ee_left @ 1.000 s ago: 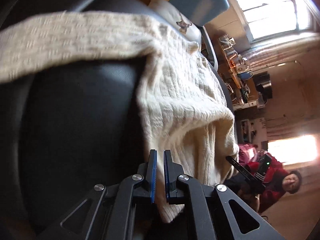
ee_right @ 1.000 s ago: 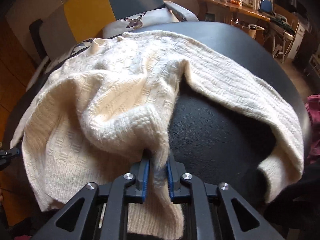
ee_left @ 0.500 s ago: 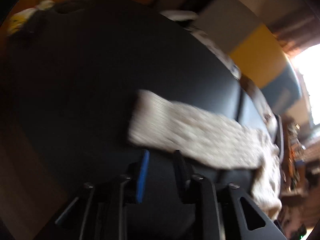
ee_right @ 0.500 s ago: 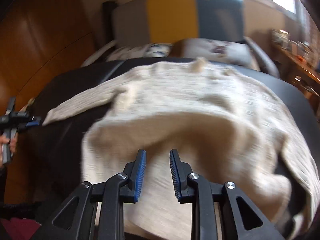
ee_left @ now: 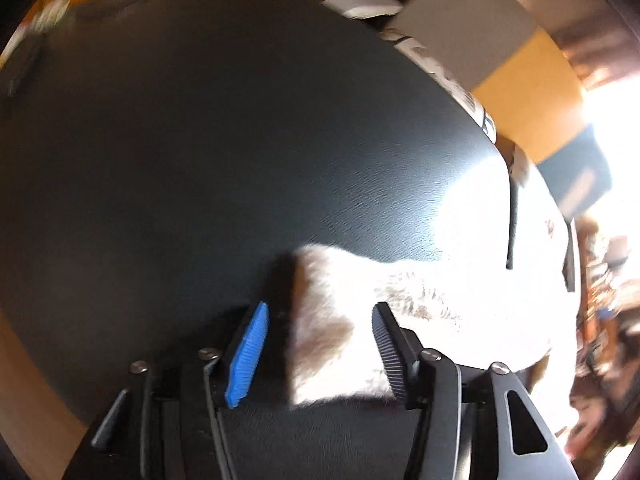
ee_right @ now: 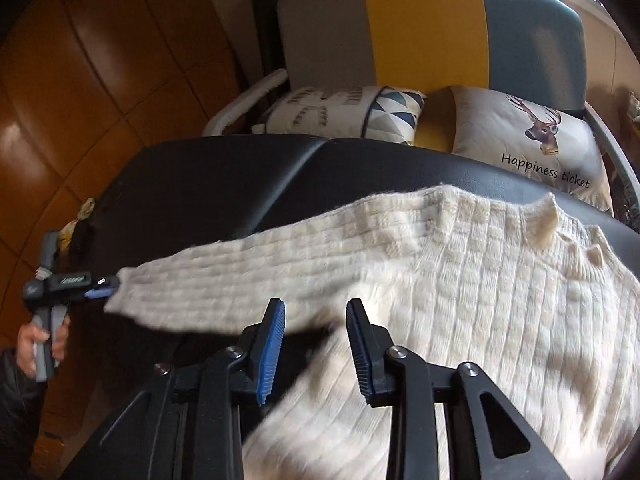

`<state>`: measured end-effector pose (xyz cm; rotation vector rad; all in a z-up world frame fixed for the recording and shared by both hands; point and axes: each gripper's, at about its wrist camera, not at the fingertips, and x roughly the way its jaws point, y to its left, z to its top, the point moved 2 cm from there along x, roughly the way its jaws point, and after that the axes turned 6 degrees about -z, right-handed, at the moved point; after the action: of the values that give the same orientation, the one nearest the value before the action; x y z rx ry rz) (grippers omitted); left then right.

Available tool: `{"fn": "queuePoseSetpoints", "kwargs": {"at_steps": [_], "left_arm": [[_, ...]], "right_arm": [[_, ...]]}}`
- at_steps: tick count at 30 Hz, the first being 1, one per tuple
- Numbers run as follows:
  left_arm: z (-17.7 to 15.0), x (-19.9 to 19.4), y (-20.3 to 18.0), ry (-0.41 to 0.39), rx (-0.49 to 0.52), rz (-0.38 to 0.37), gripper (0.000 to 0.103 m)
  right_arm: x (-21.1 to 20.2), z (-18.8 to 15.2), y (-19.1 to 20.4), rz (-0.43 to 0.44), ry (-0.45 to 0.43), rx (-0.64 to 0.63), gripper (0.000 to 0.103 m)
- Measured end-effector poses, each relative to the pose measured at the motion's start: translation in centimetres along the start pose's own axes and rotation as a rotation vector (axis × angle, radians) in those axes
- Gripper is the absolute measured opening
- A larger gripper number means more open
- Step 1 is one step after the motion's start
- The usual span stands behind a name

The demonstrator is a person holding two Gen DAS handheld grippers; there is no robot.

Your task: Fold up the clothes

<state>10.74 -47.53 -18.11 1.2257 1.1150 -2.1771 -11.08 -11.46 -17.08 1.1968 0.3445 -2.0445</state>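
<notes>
Both sets of jaws are spread wide and pinch nothing. Under them sits a big black padded table (ee_right: 224, 184) with a smooth, shiny top. On it lies a cream knit sweater (ee_right: 500, 280), thick and bumpy with ribs. Its body spreads below the right gripper (ee_right: 316, 344). One long sleeve (ee_right: 224, 280) stretches out flat, and its fuzzy cuff (ee_left: 320, 332) rests between the fingers of the left gripper (ee_left: 320, 344). Two soft pillows sit behind, one (ee_right: 532, 136) with a deer picture.
</notes>
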Motion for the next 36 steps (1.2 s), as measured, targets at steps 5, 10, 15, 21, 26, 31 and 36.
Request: {"fn": "queuePoseSetpoints", "kwargs": {"at_steps": [5, 10, 15, 21, 26, 31, 36], "left_arm": [[-0.1, 0.6, -1.0, -0.047, 0.050, 0.014, 0.012], [0.4, 0.1, -0.1, -0.102, -0.030, -0.002, 0.011], [2.8, -0.4, 1.5, -0.162, -0.084, 0.030, 0.010], [6.3, -2.5, 2.1, -0.250, -0.060, 0.068, 0.010], [8.9, -0.9, 5.3, -0.173, -0.092, 0.107, 0.014], [9.2, -2.8, 6.0, -0.192, -0.161, 0.056, 0.017], [4.4, -4.6, -0.2, -0.094, 0.015, -0.187, 0.036]], "right_arm": [[6.5, 2.4, -1.6, -0.091, 0.123, 0.016, 0.035], [10.0, 3.5, -1.2, -0.158, 0.177, -0.014, 0.031], [11.2, 5.6, 0.9, -0.140, 0.150, 0.004, 0.011], [12.5, 7.6, 2.0, -0.094, 0.119, 0.115, 0.007], [13.6, 8.8, 2.5, -0.068, 0.125, 0.190, 0.008], [8.5, 7.5, 1.8, 0.087, 0.081, 0.188, 0.023], [1.2, 4.8, 1.1, 0.208, -0.026, 0.128, 0.024]]}}
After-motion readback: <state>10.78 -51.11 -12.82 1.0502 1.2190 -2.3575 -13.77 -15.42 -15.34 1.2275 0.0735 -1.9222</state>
